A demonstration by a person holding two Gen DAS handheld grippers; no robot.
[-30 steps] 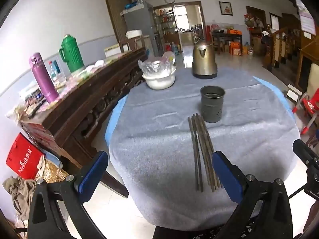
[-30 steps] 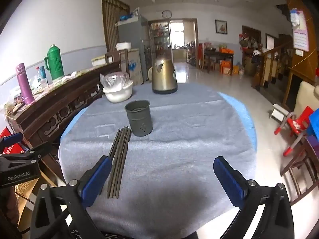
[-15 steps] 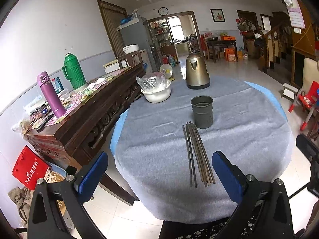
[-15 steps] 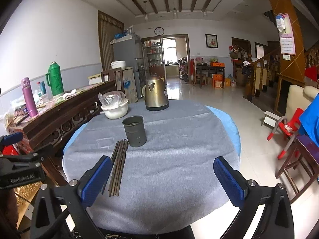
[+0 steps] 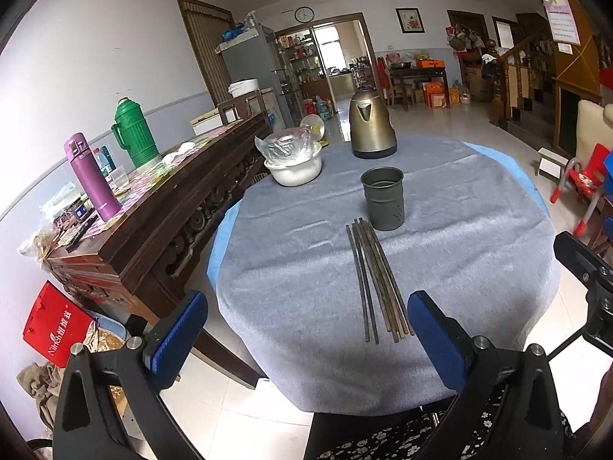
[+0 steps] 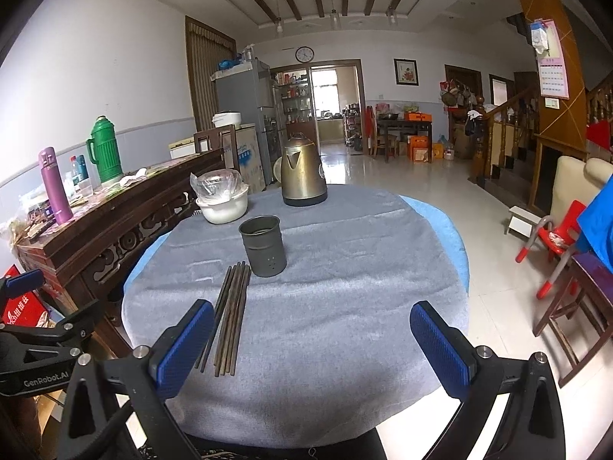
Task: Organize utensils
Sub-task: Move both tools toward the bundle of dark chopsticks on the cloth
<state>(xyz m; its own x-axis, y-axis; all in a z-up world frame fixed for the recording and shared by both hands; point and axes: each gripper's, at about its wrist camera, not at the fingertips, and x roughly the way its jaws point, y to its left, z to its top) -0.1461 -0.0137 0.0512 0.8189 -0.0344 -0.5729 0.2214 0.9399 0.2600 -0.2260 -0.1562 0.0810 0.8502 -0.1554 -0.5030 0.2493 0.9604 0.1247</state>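
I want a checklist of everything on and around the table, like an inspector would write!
Surface: round table under a grey cloth, blue cover showing at its edges.
Job's things: chopsticks lie bundled flat on the cloth; the metal holder stands upright just beyond their far ends, and looks empty.
Clutter: kettle and white bowl with a plastic bag in it, at the far side.
Grippers: left gripper and right gripper both open, holding nothing, at the near edge.
Cables: nothing seen.
Surroundings: wooden sideboard with a green thermos and purple flask; red chair; tiled floor.
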